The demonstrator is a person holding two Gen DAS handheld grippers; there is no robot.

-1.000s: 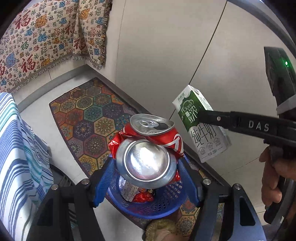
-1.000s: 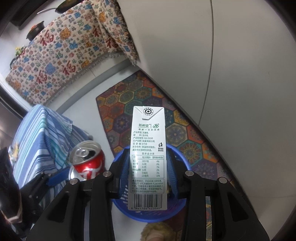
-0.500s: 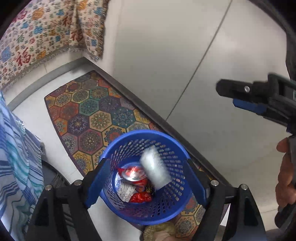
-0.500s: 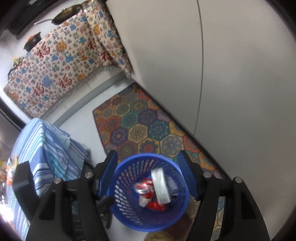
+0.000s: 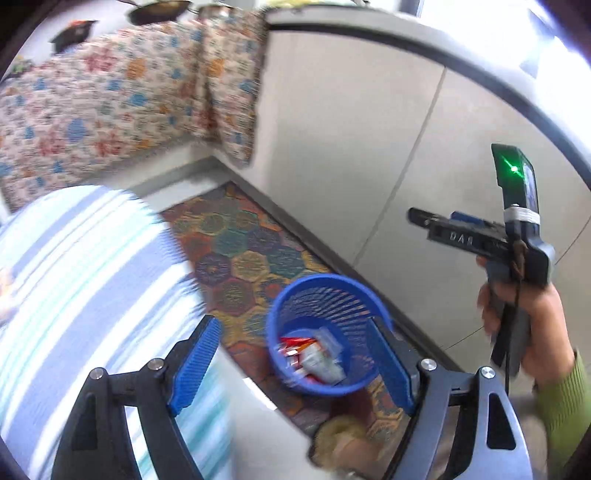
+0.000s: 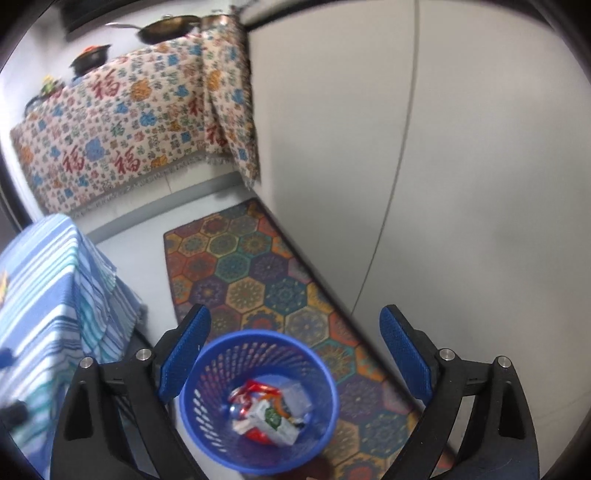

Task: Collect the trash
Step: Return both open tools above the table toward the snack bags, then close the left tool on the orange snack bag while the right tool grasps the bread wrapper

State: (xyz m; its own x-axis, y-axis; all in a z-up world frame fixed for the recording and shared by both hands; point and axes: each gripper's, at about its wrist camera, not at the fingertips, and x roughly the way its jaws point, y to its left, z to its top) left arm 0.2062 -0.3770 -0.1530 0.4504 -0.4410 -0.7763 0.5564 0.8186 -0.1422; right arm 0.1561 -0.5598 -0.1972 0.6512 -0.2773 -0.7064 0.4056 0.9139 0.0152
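A blue mesh basket (image 5: 332, 282) (image 6: 207, 387) stands on the floor below both grippers. Inside it lie a white and green milk carton (image 6: 275, 421), a crushed red can (image 6: 255, 391) and other wrappers (image 5: 314, 354). My left gripper (image 5: 295, 323) is open and empty, high above the basket and a little to its left. My right gripper (image 6: 294, 310) is also empty above the basket, its jaws still opening wide. In the left wrist view the right gripper (image 5: 419, 218) shows from the side, held by a hand in a green sleeve (image 5: 565, 398).
A table under a blue striped cloth (image 5: 74, 277) (image 6: 44, 295) stands left of the basket. A hexagon-patterned rug (image 5: 240, 251) (image 6: 240, 266) lies along a grey cabinet front (image 5: 351, 147) (image 6: 461, 184). A flowered cloth (image 6: 110, 129) covers a counter with pans (image 6: 166, 27) at the back.
The red can left my left gripper and the milk carton left my right gripper; both now lie in the basket. Both grippers opened and rose, the left swinging sideways.
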